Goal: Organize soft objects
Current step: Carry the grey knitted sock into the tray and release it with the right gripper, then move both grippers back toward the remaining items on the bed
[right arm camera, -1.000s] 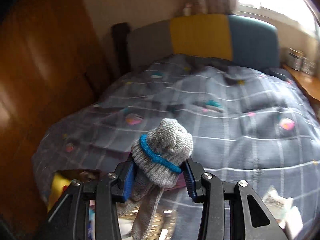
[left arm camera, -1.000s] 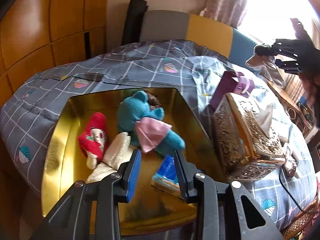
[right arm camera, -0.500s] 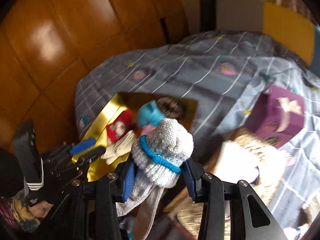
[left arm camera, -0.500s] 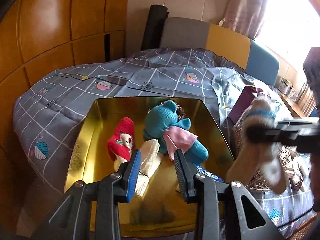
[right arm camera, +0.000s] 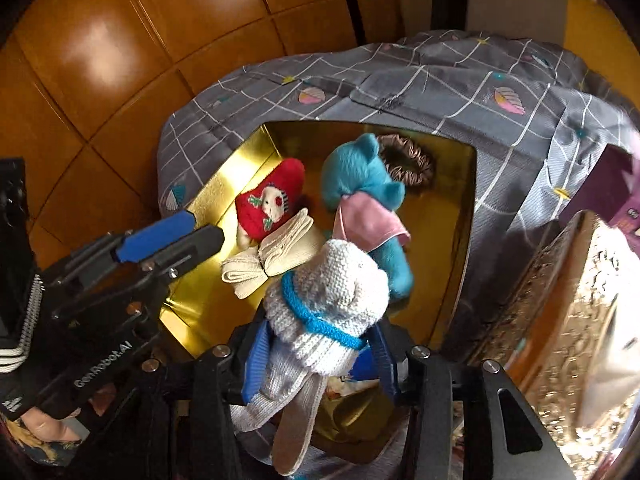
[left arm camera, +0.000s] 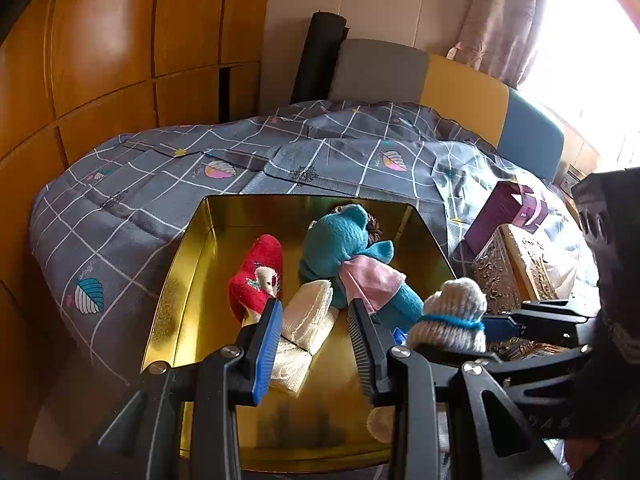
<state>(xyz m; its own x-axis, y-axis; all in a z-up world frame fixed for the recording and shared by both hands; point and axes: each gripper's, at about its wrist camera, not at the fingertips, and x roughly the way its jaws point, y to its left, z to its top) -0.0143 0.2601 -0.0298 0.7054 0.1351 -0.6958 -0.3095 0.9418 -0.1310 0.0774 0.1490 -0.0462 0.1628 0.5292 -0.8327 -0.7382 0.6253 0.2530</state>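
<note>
Right wrist view: right tongs (right arm camera: 316, 354) gripping grey sock (right arm camera: 328, 312) over gold tin (right arm camera: 224, 184) of plush toys; left tongs (left arm camera: 314, 336) open.

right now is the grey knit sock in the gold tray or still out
Out: the right gripper holds the grey knit sock above the gold tray.

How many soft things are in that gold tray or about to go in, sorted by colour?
Red sock: 1
Teal plush toy: 1
Cream folded cloth: 1
Brown scrunchie: 1
Grey knit sock, held over the tray by the right gripper: 1
Total: 5
</note>
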